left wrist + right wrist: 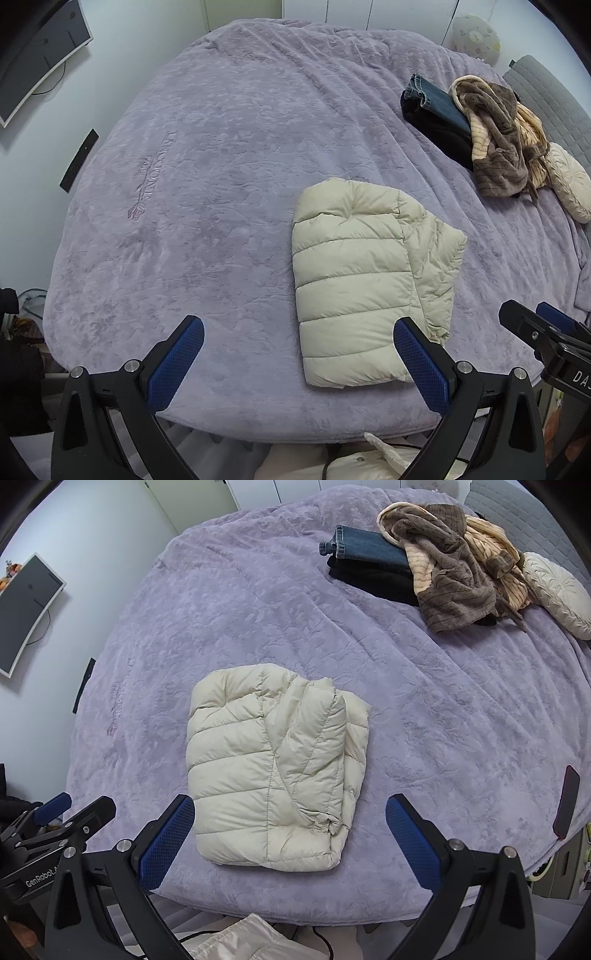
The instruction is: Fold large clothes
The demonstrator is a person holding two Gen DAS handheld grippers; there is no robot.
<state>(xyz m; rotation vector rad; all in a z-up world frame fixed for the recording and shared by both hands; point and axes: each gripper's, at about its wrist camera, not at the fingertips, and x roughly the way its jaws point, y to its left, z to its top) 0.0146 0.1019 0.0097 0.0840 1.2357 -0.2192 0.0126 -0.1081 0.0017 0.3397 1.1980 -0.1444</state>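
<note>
Bed: a wide bed under a lilac plush blanket fills both views, with an embroidered logo toward 9 o'clock in the left wrist view.
Puffer jacket: the cream quilted puffer jacket lies folded into a compact rectangle on the blanket – near the centre of the right wrist view, at about 4 o'clock in the left wrist view.
Clothes pile: at 1 o'clock, well apart from the jacket, folded blue jeans sit on a black garment; a brown-and-peach fleece robe is heaped against them.
Cushion: a cream round cushion lies just beside the robe, at 2 o'clock.
Left claw: the left claw is released, jaws spread wide and empty – its right finger stands in front of the jacket's lower corner; whether it touches is unclear.
Right claw: the right claw is released too, jaws wide, with the jacket's near edge seen between the blue pads and nothing gripped.
Phone: a dark phone rests at the blanket's edge, 3 o'clock.
</note>
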